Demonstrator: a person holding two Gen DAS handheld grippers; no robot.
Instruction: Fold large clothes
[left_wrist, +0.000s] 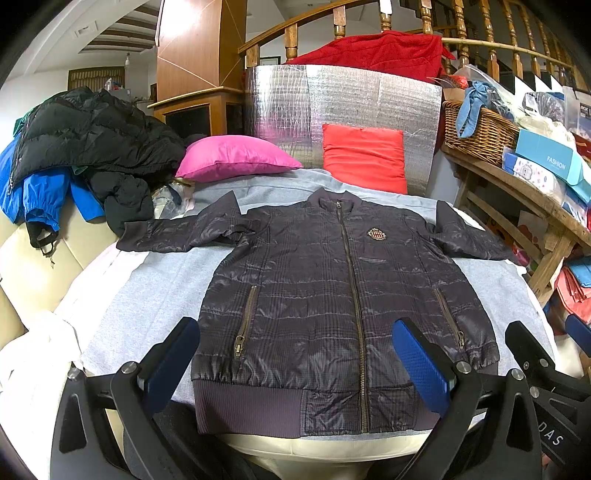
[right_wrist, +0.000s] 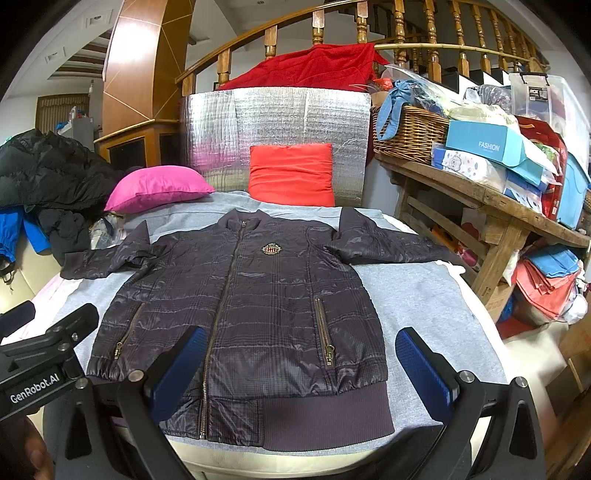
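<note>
Jacket flat on the bed, collar far, hem nearest both grippers, fingers wide apart, holding nothing.

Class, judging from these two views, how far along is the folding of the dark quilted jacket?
Done: the dark quilted zip jacket lies flat, zipped, sleeves spread on the grey sheet. In hand: nothing; left gripper and right gripper hover open near the hem. Left: every fold.

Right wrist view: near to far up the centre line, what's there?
right gripper → jacket → grey sheet → red cushion → silver foil panel → red blanket → wooden banister.
</note>
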